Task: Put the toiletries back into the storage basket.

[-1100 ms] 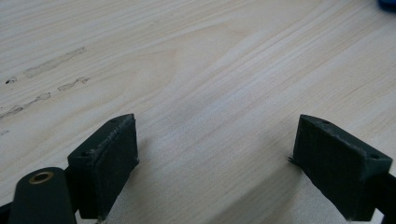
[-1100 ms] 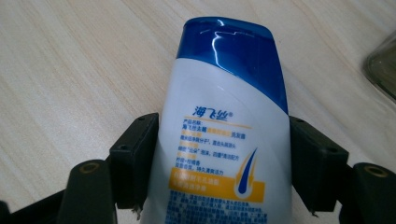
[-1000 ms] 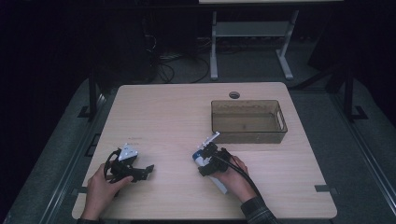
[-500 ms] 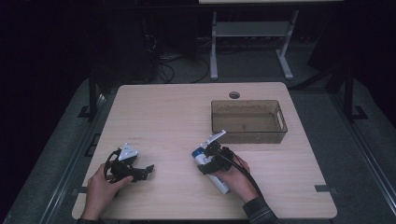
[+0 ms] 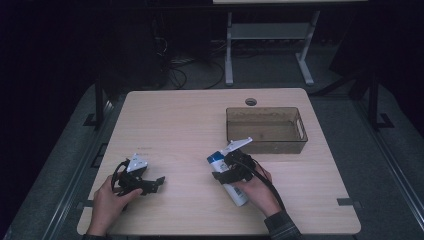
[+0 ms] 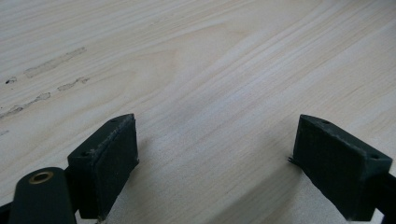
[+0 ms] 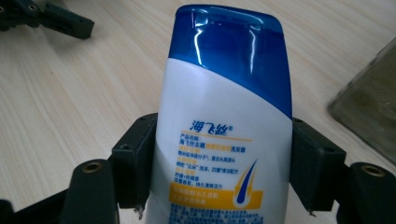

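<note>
Pale wood grain runs across the tabletop (image 6: 224,60) under the left gripper (image 6: 215,163), whose fingers (image 6: 105,161) stand spread wide with bare wood between them, low in the left gripper view. In the right gripper view, the right gripper (image 7: 222,163) has its fingers (image 7: 135,158) pressed against both sides of a white shampoo bottle (image 7: 224,140) with a blue cap, pinching it at the label; the cap points toward the top of the frame, and the corner of a smoky translucent bin (image 7: 373,107) sits at the right edge. From the high view, the left gripper (image 5: 150,184) lies at the lower left of the tabletop (image 5: 185,125) in the person's left hand (image 5: 107,202), while the right gripper (image 5: 227,167) and bottle (image 5: 232,187) sit lower centre, just below and left of the bin (image 5: 265,131). Dark floor, cables and a desk frame fill the upper part.
</note>
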The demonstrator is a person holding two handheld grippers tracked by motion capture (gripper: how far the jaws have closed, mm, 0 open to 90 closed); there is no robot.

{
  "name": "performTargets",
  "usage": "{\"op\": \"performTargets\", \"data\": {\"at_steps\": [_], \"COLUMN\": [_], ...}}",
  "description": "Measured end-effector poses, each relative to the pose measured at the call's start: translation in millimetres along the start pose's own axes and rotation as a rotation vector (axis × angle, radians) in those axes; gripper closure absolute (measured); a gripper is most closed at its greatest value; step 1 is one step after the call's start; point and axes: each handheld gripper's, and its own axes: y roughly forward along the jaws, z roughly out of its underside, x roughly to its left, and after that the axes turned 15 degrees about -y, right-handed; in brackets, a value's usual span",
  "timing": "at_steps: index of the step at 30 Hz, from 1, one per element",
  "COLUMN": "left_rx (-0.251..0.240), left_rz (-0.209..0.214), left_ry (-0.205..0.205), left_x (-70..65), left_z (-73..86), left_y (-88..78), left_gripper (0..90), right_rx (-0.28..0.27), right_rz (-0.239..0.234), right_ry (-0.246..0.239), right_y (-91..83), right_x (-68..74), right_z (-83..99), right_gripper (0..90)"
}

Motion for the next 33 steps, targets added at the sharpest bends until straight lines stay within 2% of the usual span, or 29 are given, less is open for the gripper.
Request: {"op": "performTargets", "data": {"at_steps": [10, 21, 33], "left_rx": [-0.001, 0.001, 0.000], "left_rz": [0.000, 0.000, 0.000], "left_ry": [-0.002, -0.002, 0.000], "left_x": [-0.1, -0.1, 0.0], "left_z": [0.0, 0.0, 0.0], "left_y": [0.1, 0.0, 0.0], "left_gripper": [12.7, 12.7, 12.7], "right_rx": [-0.071, -0.198, -0.291], "right_rz": [0.013, 0.036, 0.041], "right_ry": [0.003, 0.004, 0.009], "right_y": [-16.8, -35.9, -47.2], "right_x": [-2.1, -6.1, -9.4], "right_z": [1.0, 7.8, 16.9], "right_gripper": [32.8, 32.9, 33.0]}}
